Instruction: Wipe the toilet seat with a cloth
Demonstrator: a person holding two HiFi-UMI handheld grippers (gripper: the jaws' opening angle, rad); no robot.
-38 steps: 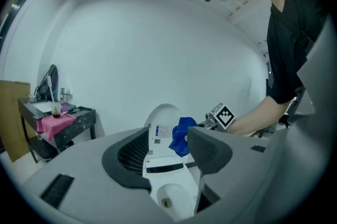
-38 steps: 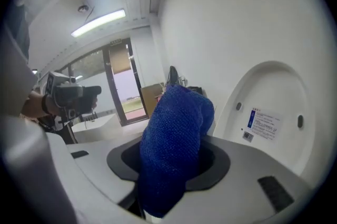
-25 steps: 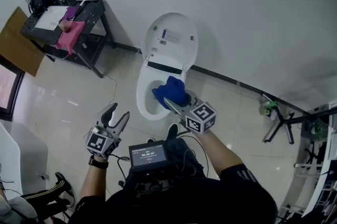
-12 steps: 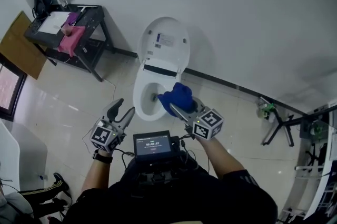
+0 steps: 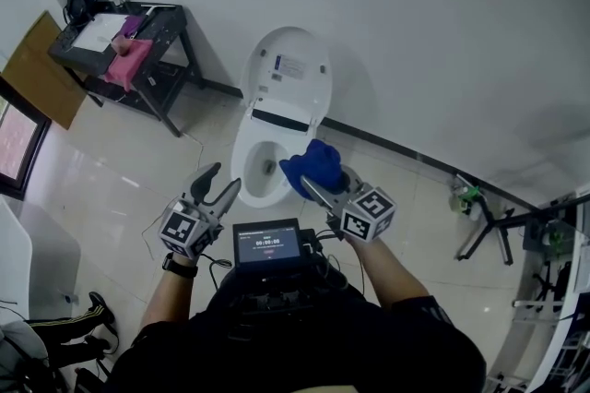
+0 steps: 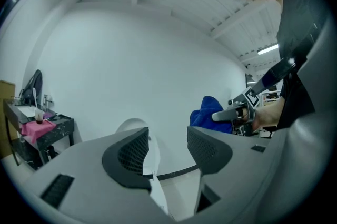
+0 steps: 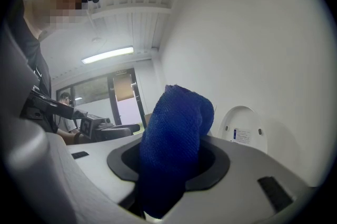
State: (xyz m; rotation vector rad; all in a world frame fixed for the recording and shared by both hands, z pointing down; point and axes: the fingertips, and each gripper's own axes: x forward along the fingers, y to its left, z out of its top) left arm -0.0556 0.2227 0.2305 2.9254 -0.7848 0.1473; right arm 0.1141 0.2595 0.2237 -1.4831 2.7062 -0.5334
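Observation:
A white toilet (image 5: 251, 162) stands against the wall with its lid (image 5: 288, 73) raised. My right gripper (image 5: 313, 188) is shut on a blue cloth (image 5: 314, 164), which hangs over the right side of the seat rim. In the right gripper view the blue cloth (image 7: 171, 149) bulges up between the jaws, with the lid (image 7: 243, 128) behind it. My left gripper (image 5: 215, 183) is open and empty, held left of the bowl's front. In the left gripper view the jaws stand apart, and the cloth (image 6: 208, 111) and the lid (image 6: 132, 125) show beyond them.
A black rack (image 5: 138, 50) with a pink cloth (image 5: 126, 61) and papers stands to the left of the toilet. A brown board (image 5: 37, 68) leans at the far left. A black stand (image 5: 489, 220) is at the right. A small screen (image 5: 265, 244) sits on my chest.
The right gripper has carried the blue cloth from over the bowl toward the seat's right side. The left gripper has risen closer to the bowl's front left.

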